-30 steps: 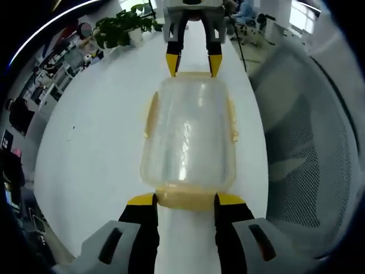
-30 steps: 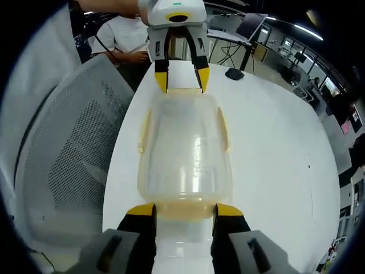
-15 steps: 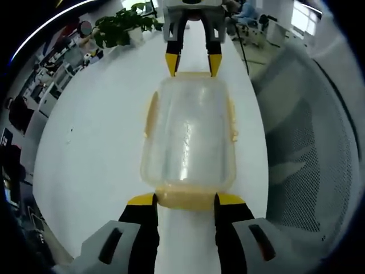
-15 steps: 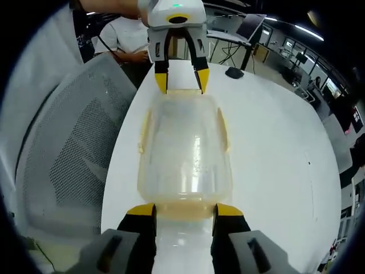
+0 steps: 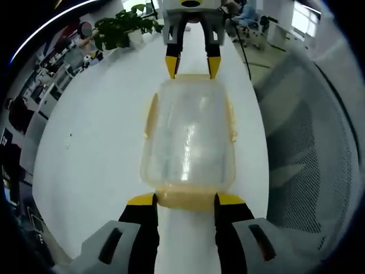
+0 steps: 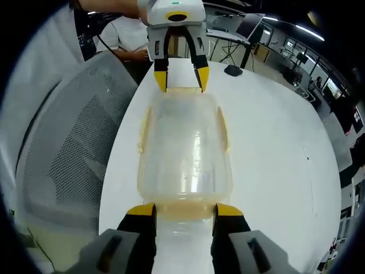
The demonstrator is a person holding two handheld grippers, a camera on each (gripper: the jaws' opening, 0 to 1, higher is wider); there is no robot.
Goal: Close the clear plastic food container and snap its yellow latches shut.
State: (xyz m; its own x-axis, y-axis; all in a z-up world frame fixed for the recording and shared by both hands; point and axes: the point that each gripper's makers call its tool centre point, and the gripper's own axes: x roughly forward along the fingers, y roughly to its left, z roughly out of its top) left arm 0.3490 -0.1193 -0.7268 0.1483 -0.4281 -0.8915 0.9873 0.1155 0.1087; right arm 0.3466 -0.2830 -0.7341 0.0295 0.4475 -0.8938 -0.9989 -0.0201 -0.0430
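1. Clear plastic food container lies lid-on, lengthwise on the white tabletop, near the edge that borders the mesh chair.
2. Left gripper sits at the container's near short end. Its yellow-tipped jaws are spread, one on each side of the yellow end latch. Whether they press it cannot be told.
3. Right gripper stands at the far short end in the left gripper view, jaws likewise spread astride the far end latch.
4. Side latches on both long sides appear splayed outward, not snapped; judgement only, as the plastic blurs the detail.
5. Right gripper view confirms the layout from the opposite end: right gripper near, left gripper far, container between them.
6. Judgement: opposed end placement braces the container against sliding while each end latch is pushed home.
7. Potted plant stands at the tabletop's far end, well apart.
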